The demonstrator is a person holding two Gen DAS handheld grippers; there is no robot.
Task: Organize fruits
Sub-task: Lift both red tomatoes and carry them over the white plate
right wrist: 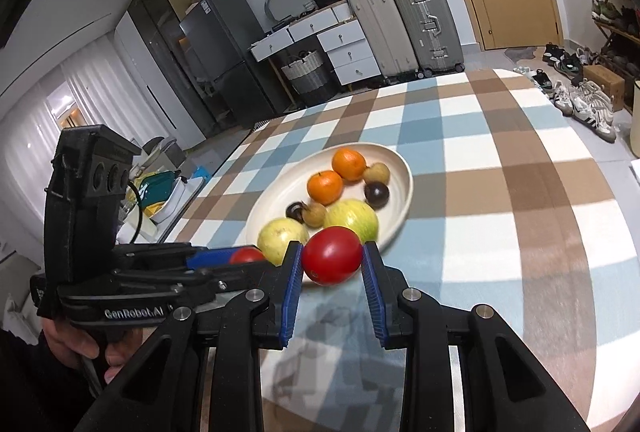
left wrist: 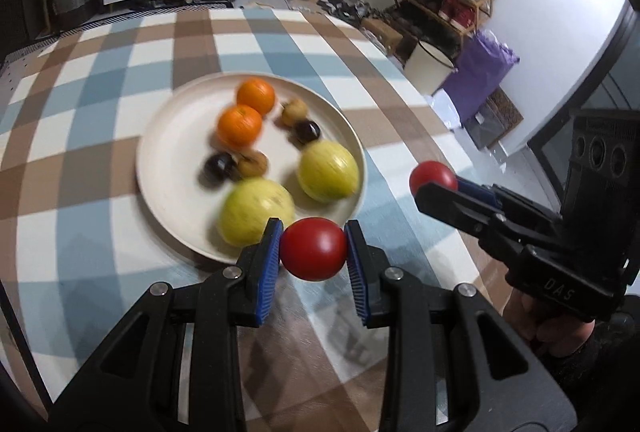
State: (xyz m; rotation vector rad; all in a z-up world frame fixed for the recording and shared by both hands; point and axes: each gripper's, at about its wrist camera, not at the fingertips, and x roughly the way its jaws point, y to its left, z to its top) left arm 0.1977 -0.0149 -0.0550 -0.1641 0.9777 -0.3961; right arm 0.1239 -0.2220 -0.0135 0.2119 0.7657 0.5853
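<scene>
Left hand-held gripper [left wrist: 313, 250], in the left wrist view, is clenched on a red tomato [left wrist: 313, 249], its blue pads pressing the fruit from both sides above the checked cloth of the desk [left wrist: 100, 192], just in front of the near rim of the cream plate [left wrist: 160, 188]. On the plate lie two oranges [left wrist: 240, 125], two yellow-green apples [left wrist: 328, 171] and some small dark and brown fruits. To the right, the right hand-held gripper [left wrist: 434, 184] grasps a second red tomato [left wrist: 432, 172]; its black body bears the letters "DAS". In the right wrist view, the right hand-held gripper [right wrist: 332, 264] is clamped on its own tomato [right wrist: 332, 255], held just before the plate [right wrist: 404, 168] and in front of the apples [right wrist: 354, 218]. At the left, the left hand-held gripper [right wrist: 244, 257] shows its tomato [right wrist: 247, 255] beside an apple; its side reads "GenRobot.AI". Far behind, a black box on the drawers carries "36".
</scene>
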